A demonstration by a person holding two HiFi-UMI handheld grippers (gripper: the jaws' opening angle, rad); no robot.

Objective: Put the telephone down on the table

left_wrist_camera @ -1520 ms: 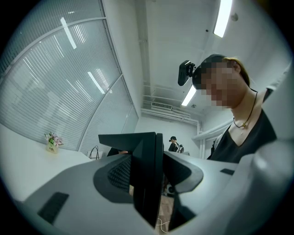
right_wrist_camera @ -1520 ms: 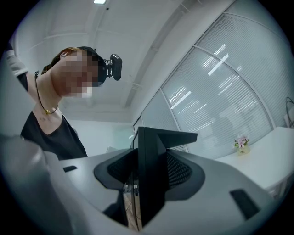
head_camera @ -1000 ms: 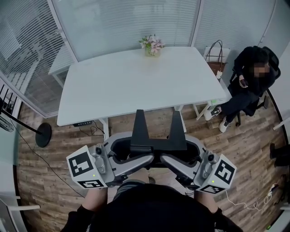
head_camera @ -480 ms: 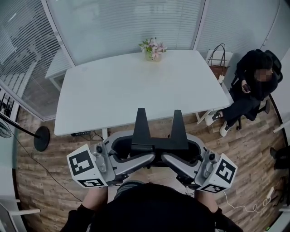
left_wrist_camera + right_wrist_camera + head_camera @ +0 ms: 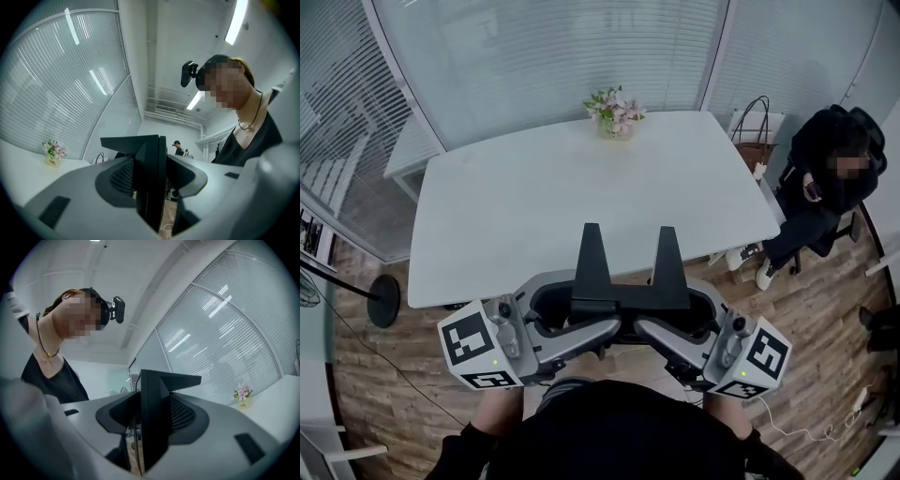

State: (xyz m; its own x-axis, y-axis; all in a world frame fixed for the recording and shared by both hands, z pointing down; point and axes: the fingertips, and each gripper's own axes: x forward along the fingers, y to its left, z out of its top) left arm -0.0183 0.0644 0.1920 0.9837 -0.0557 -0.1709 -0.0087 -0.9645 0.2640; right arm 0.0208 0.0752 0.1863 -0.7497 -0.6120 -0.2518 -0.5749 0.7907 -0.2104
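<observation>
Your left tool (image 5: 584,317) and right tool (image 5: 672,317) have kept the same grip since the earlier frame. What has changed is the white table (image 5: 534,206), which now sits closer to you. A second ago a strip of wooden floor (image 5: 384,384) showed between the table's near edge and the telephone's prongs, and now the prong tips overlap that edge in the head view.

Both tools are clenched about halfway on the telephone (image 5: 628,298), one from each side. In each gripper view a flat black panel stands edge-on between the jaws with the ribbed pads pressed against it. The telephone is a black body with two upright tapered prongs. You hold it level in the air in front of your chest, at the table's near edge and not resting on it.

Further out, the only thing on the table is a small vase (image 5: 615,127) by its far edge, holding pink and white flowers (image 5: 615,98). Behind it runs a glass wall with blinds (image 5: 544,47). To the right of the table a handbag (image 5: 753,136) stands upright, and beside it a seated person (image 5: 825,178) in dark clothes. A round black stand base (image 5: 382,306) rests on the floor to the left.
</observation>
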